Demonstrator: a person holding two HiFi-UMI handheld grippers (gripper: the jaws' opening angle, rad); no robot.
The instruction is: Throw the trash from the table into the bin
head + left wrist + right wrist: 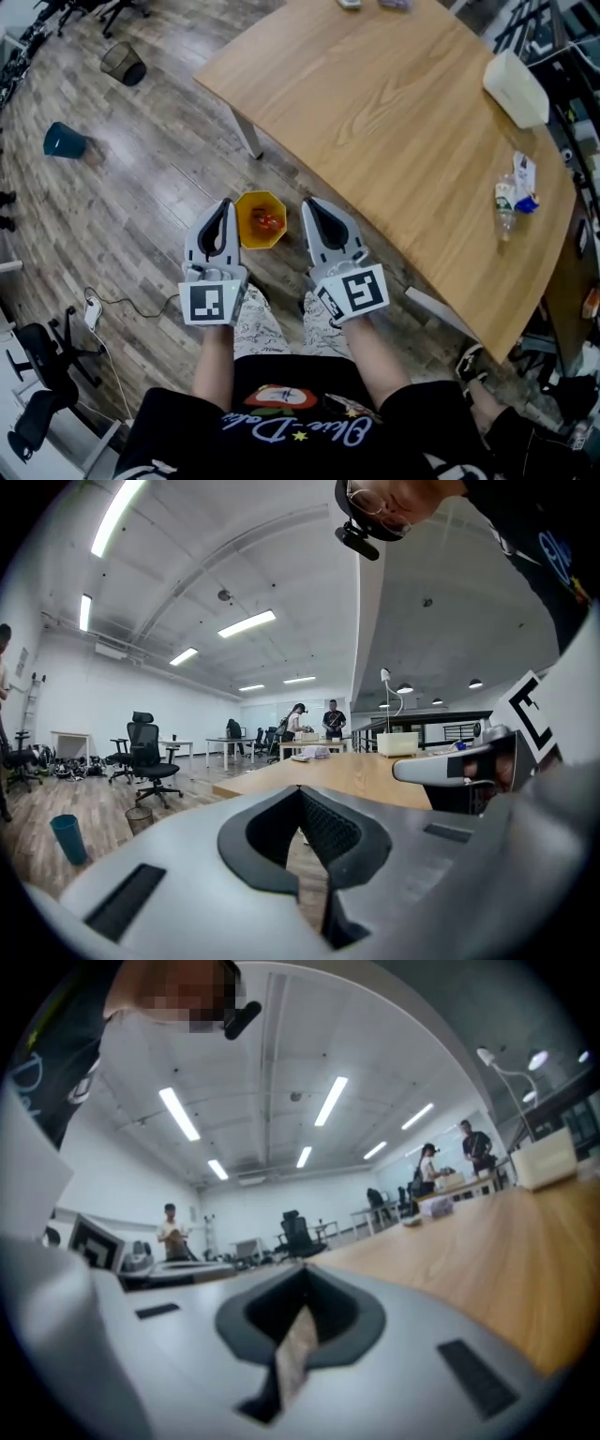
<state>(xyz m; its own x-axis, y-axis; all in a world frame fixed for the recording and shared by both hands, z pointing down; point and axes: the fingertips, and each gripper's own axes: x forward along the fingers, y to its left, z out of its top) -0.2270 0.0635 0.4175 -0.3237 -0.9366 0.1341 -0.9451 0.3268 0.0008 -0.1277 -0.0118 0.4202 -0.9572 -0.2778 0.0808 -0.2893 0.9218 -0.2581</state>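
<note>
A yellow bin [260,221] stands on the wood floor with red trash [265,220] inside it. My left gripper [221,208] hovers at its left rim and my right gripper [310,208] at its right rim, both pointing away from me. In the left gripper view the jaws [300,791] meet at the tips with nothing between them. The right gripper [302,1269] is also shut at the tips. A thin tan paper strip [293,1354] sits in the seam behind them. On the table's right end lie a plastic bottle [507,202] and a white box [516,86].
The wooden table [394,112] runs from the top middle to the right, one leg [247,131] near the bin. A black mesh bin [123,63] and a teal bin [65,141] stand far left. An office chair [37,375] and a cable [103,305] lie lower left.
</note>
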